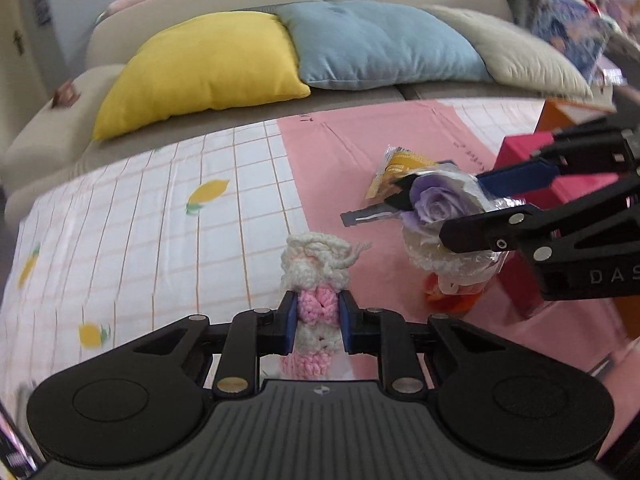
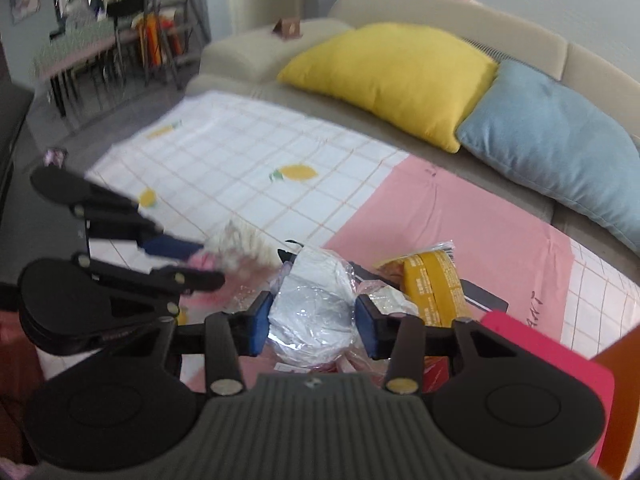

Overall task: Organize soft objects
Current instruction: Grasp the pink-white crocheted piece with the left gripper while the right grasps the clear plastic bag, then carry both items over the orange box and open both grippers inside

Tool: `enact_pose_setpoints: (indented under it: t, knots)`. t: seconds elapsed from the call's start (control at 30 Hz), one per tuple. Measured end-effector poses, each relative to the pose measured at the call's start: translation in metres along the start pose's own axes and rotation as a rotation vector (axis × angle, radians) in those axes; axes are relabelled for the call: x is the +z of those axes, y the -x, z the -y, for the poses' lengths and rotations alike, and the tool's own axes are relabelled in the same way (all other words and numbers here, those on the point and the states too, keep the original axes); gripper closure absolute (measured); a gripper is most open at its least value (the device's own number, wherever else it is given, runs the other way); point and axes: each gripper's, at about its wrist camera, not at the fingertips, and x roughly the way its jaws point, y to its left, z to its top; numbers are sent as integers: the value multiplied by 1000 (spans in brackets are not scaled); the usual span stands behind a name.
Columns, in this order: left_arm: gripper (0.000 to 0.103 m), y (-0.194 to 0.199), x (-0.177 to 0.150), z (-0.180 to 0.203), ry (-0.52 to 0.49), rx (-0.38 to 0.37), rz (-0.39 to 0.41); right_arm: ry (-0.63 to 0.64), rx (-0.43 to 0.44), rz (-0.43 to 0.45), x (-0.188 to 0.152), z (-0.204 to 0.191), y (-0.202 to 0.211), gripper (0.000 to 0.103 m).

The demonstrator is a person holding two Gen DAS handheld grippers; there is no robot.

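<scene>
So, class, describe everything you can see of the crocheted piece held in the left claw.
The crochet piece is chunky yarn, soft-looking, in bands: cream at the top, pink in the middle, then cream and pink again lower down. A loose cream strand sticks out at its upper right. It stands upright, pinched at its pink band between the blue pads of the left claw, above the cloth; whether it touches the cloth is hidden.

The lower end of the crocheted piece (image 1: 316, 304) drops behind the left gripper (image 1: 318, 322) body, and in the right wrist view the same piece is smeared to a pale blur. The wrapped flower (image 1: 440, 204) hides much of the yellow snack packet (image 1: 394, 168) and the black item beneath it. The pink box (image 2: 560, 364) is cut off by the frame's edge, and the room's far furniture (image 2: 132, 36) is too blurred to tell apart.
</scene>
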Motion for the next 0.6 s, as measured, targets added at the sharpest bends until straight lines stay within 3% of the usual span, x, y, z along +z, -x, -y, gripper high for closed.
enact_pose_setpoints:
  t: [0.17, 0.3, 0.6]
  knots:
    - [79, 35, -11, 15, 72, -4, 44, -97, -7, 69, -15, -9, 45, 59]
    - [80, 58, -16, 22, 144, -49, 69, -172, -30, 110, -27, -10, 78, 58]
    - [80, 100, -22, 47, 178, -90, 129, -233, -27, 198, -58, -12, 144, 60]
